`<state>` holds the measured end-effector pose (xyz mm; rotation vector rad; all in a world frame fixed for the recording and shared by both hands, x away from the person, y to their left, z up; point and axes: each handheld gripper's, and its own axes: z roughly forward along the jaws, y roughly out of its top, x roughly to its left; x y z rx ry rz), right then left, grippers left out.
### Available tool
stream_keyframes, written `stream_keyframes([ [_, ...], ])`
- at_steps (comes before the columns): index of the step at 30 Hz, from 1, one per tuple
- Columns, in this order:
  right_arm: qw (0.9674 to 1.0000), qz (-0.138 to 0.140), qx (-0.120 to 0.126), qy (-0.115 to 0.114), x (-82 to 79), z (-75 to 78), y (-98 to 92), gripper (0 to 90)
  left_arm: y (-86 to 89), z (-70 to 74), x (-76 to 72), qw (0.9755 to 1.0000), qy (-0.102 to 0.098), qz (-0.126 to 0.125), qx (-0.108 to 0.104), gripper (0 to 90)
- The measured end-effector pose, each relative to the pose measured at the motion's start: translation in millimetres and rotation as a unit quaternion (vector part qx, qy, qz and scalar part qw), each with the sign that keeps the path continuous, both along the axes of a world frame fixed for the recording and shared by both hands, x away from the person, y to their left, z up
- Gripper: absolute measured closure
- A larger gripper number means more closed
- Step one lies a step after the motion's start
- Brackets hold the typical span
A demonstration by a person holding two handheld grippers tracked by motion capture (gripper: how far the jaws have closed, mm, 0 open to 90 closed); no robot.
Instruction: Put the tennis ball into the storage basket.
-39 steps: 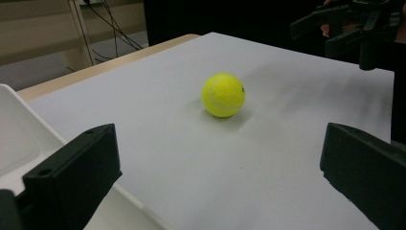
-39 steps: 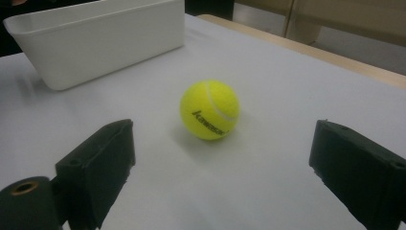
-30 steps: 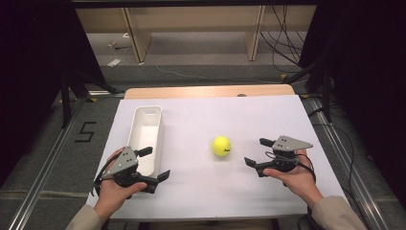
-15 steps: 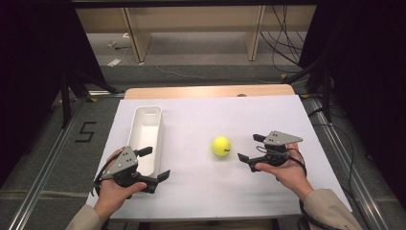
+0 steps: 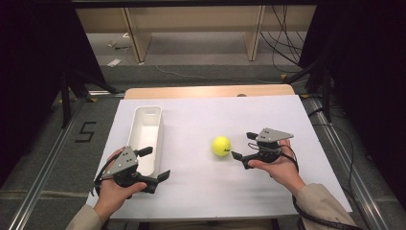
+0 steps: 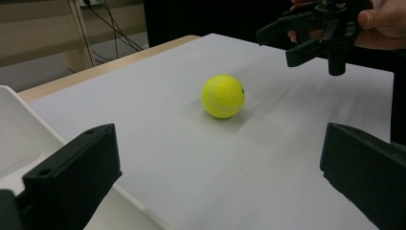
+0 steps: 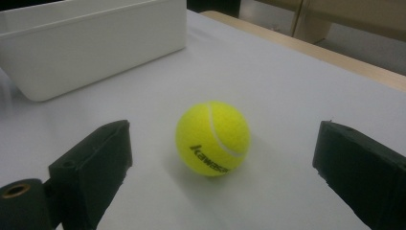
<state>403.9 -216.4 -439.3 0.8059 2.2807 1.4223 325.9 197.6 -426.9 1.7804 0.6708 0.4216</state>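
Note:
A yellow tennis ball (image 5: 221, 145) lies on the white table sheet, right of a white oblong bin (image 5: 135, 125). My right gripper (image 5: 242, 145) hovers just right of the ball, facing it. Its jaws have just been opening and stand wide; nothing is between them. In the right gripper view the ball (image 7: 213, 139) sits a little ahead of the gap, untouched. My left gripper (image 5: 157, 163) is open at the bin's near end, holding nothing. The left gripper view shows the ball (image 6: 223, 96) farther off and the right gripper (image 6: 275, 47) beyond it.
The bin (image 7: 91, 52) is empty, and its wall stands behind and left of the ball in the right gripper view. A wooden table edge (image 5: 206, 91) runs along the back of the sheet. Cables and shelf legs are on the floor beyond.
My right gripper has moved left across the sheet, closer to the ball. The left gripper, the ball and the bin have stayed where they were.

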Motion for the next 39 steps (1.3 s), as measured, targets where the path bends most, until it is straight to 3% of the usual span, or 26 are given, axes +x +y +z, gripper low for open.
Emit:
stream_keyframes([
  [26,0.9998,0.008,-0.011,0.016,22.9,-11.3,20.8,7.1,0.0,0.2,0.0,1.0,-0.001,-0.001,-0.001,0.0],
  [39,0.999,0.008,-0.026,0.036,40.7,-23.9,34.2,7.0,0.1,0.3,-0.1,1.0,-0.001,-0.001,-0.002,0.0],
])
